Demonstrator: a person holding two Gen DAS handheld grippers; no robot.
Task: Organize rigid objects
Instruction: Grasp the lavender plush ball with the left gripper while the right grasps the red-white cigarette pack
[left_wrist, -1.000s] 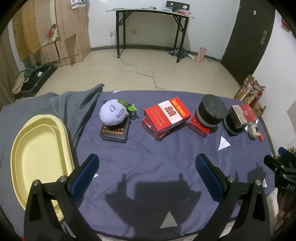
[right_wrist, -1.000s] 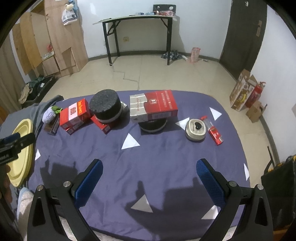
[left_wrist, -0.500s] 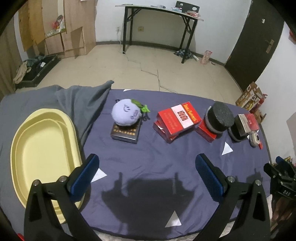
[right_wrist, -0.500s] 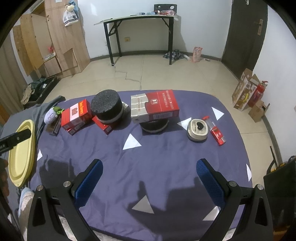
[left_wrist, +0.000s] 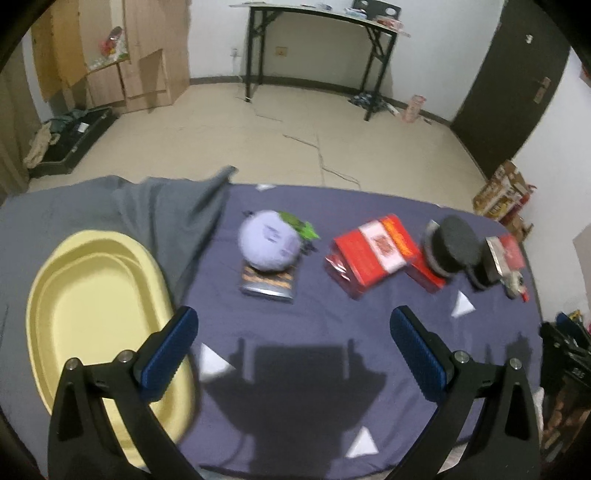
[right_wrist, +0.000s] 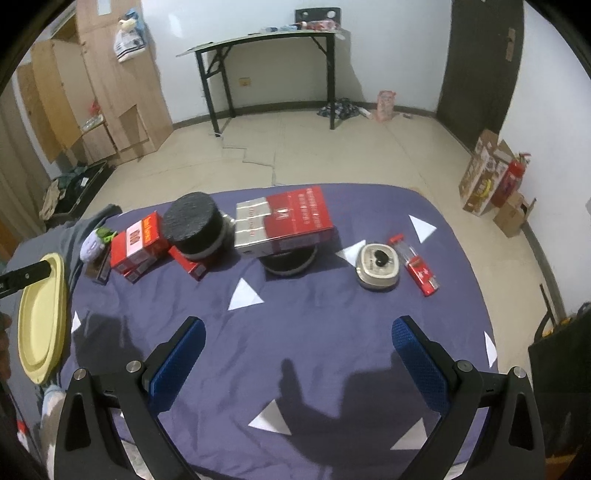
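Two hand-held grippers hover with jaws spread wide and nothing between them over a table draped in a dark blue cloth (right_wrist: 314, 332) dotted with white triangles. The left gripper (left_wrist: 293, 343) hangs above the near edge, toward the table's left end; the right gripper (right_wrist: 297, 349) sits above the near edge further right. The things to sort lie in a loose row along the far edge: a purple plush toy (left_wrist: 267, 243) resting on a small dark box (left_wrist: 267, 284), a stack of red boxes (left_wrist: 373, 251), a black round block (right_wrist: 194, 223) perched on another red box, a red-and-silver carton (right_wrist: 282, 225) lying across a black disc, a round metal tin (right_wrist: 377, 266) and a small red lighter (right_wrist: 421, 273). The plush toy and dark box lie straight ahead of the left gripper and slightly left of its centre, making that the nearer hand; the dark box's long axis runs roughly along the gripper's line of sight, though blur makes this uncertain. An empty yellow oval tray (left_wrist: 92, 314) waits at the table's left end on a grey cloth (left_wrist: 110, 206). Beyond lie a tiled floor, a black-legged desk (right_wrist: 266, 40) and a dark door (right_wrist: 480, 62).
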